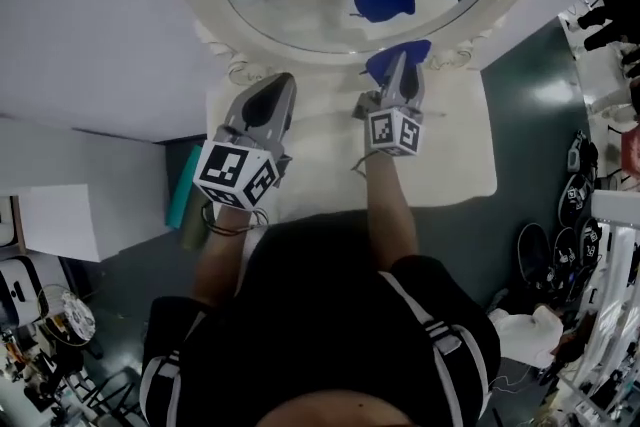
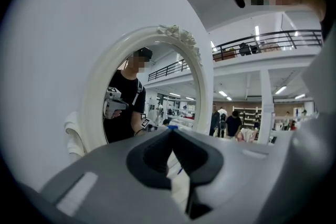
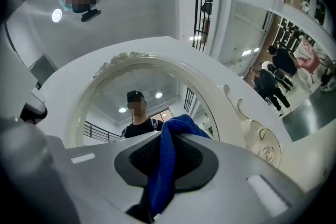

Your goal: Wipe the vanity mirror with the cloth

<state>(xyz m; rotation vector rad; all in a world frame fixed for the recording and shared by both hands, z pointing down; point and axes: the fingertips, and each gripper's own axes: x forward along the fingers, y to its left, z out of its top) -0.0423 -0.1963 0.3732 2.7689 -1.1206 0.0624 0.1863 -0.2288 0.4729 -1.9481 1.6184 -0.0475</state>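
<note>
The oval vanity mirror (image 1: 300, 15) in a white ornate frame (image 1: 232, 45) stands at the back of a white-covered table (image 1: 455, 155). My right gripper (image 1: 402, 65) is shut on a blue cloth (image 1: 392, 55), held just below the mirror's lower rim; the cloth's reflection (image 1: 385, 0) shows in the glass. In the right gripper view the blue cloth (image 3: 165, 160) hangs pinched between the jaws, with the mirror (image 3: 131, 97) ahead. My left gripper (image 1: 275, 95) is shut with nothing in it, pointing at the frame's lower left. The left gripper view shows the mirror (image 2: 152, 92) edge-on.
A green box (image 1: 185, 185) lies at the table's left edge. A white wall (image 1: 90, 25) rises behind the mirror. Dark cables and gear (image 1: 580, 245) crowd the floor at right, and clutter (image 1: 60, 325) sits at bottom left.
</note>
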